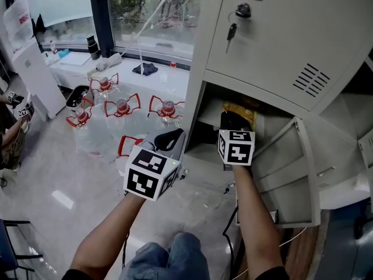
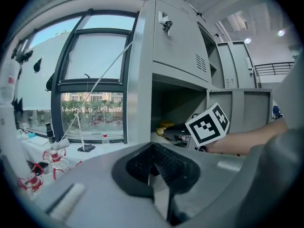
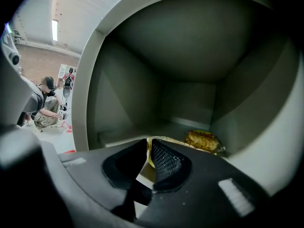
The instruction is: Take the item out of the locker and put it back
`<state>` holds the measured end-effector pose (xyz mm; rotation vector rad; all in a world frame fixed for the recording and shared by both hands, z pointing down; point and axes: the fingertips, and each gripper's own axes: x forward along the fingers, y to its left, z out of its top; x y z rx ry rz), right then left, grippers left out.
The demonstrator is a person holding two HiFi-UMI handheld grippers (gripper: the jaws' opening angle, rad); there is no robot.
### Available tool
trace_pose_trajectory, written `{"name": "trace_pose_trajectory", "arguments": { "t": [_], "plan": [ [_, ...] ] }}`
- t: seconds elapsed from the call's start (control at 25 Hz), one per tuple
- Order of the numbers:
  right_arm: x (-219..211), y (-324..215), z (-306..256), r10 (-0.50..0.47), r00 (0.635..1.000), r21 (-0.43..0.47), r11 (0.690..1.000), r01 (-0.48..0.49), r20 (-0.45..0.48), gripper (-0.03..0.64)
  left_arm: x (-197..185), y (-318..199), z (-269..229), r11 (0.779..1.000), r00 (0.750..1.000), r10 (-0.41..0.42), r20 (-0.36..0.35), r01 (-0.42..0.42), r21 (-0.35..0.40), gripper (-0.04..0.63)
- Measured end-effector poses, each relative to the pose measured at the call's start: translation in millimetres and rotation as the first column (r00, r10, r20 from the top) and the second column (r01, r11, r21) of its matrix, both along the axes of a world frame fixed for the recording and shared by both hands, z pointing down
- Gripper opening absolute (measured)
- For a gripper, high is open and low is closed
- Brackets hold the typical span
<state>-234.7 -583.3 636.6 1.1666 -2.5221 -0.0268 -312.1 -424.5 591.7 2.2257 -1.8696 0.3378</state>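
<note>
At the locker bank [image 1: 280, 39]: grey metal, upper door shut with a louvred vent, standing beside a window [image 1: 151, 16].
Floor [image 1: 70, 179]: pale and glossy, carrying the water jugs left of the lockers.
Open compartment [image 3: 190, 56]: bare grey walls; its door [image 1: 291, 179] is swung out to the right.
Water jugs [image 1: 122, 112]: clear, with red caps and red handles, grouped below the window.
Left gripper [image 2: 153, 151]: held outside the locker, level with the compartment mouth and left of it. Jaws pressed together, nothing between them, touching nothing.
Right gripper [image 3: 148, 148]: reaching into the open compartment, low over its floor. Jaws stand only a narrow slit apart, with the near edge of the packet in that slit. The pads do not visibly clamp it.
Packet [image 3: 203, 140]: the task's item, yellow film with a picture of brown food. It lies flat on the compartment floor toward the right wall, and its near edge runs back to the right gripper.
Key [image 1: 231, 32]: hanging from the lock of the shut upper door.
Writing: print on the packet is too small to read. Each gripper's cube bears only black-and-white square markers.
</note>
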Motion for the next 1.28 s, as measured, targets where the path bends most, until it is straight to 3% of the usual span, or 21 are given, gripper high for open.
{"name": "trace_pose_trajectory", "arguments": {
  "t": [0.68,1.28],
  "plan": [
    [-3,20,-22,-0.025,0.999,-0.030,0.999,0.026,0.031,0.112,0,12,-28,0.999,1.000,-0.002,0.001,0.002,-0.036,0.002],
    [33,124,-130,0.029,0.997,-0.103,0.994,-0.022,0.073,0.110,10,74,-128,0.998,0.999,0.035,-0.011,-0.036,-0.057,0.002]
  ]
}}
